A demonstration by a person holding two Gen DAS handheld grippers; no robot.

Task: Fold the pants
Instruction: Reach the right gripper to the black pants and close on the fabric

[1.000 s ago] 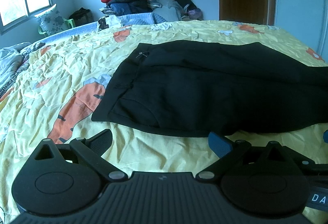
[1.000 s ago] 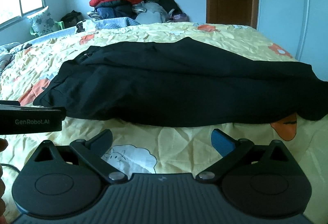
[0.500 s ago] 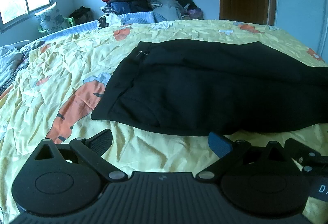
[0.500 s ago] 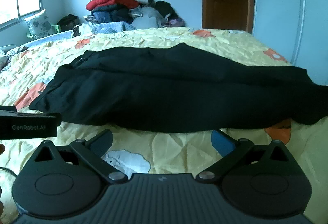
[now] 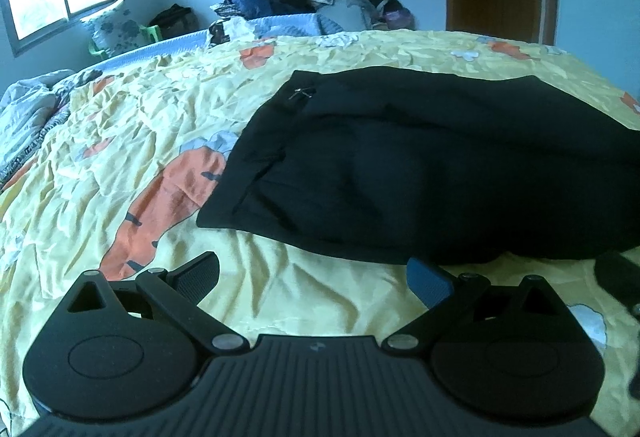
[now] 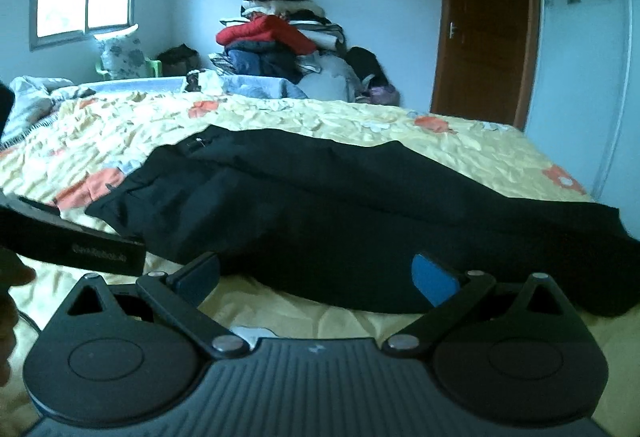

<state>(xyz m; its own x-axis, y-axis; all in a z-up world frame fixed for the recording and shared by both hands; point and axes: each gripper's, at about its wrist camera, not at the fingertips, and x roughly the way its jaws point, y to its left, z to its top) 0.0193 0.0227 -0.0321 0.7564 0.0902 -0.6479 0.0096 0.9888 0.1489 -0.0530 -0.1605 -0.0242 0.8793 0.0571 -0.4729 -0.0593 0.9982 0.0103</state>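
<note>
On the yellow bedspread (image 5: 280,289), black pants (image 5: 420,173) flat, left gripper (image 5: 314,279) and right gripper (image 6: 316,277) fingers wide apart, empty.

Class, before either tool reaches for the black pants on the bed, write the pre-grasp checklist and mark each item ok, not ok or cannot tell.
1. Left tool open, nothing held: ok.
2. Right tool open, nothing held: ok.
3. Black pants lie spread on the yellow bedsheet, nothing on top: ok.
4. Near edge of the pants exposed in front of both tools: ok.
5. Pants free of bunching: not ok, the near edge humps up in the right wrist view.
6. Leg cuffs aligned: cannot tell.
</note>
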